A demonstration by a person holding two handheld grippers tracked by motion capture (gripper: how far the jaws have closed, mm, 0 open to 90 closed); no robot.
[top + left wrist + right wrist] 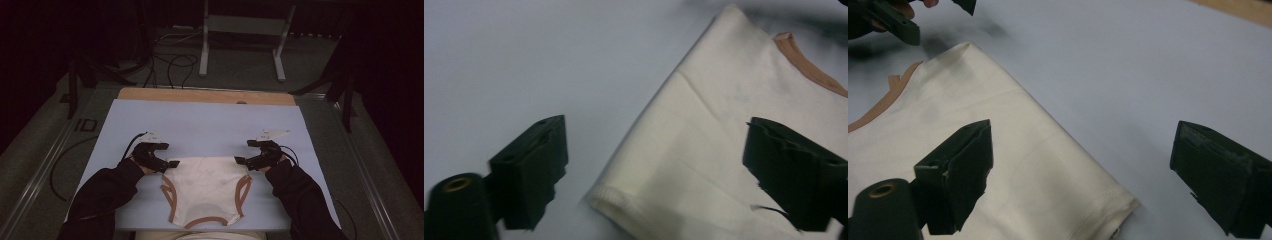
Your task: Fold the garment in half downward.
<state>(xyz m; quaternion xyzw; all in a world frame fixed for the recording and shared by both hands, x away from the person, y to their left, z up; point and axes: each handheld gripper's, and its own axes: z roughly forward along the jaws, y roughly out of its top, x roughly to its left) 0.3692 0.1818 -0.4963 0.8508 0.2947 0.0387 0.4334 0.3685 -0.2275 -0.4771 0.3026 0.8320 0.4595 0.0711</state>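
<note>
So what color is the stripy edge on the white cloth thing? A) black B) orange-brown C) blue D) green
B: the cream garment lying on the pale blue table cover has orange-brown trim along its curved openings, seen in the high view.

At the lower centre of the high view lies a cream garment [207, 187] edged with tan-brown trim [205, 221]. It rests on a pale blue mat [210, 122], with a light wooden strip [205, 95] along the mat's top edge. Both grippers [167, 162] [242, 160] are black, and the sleeves [107, 192] are dark.
</note>
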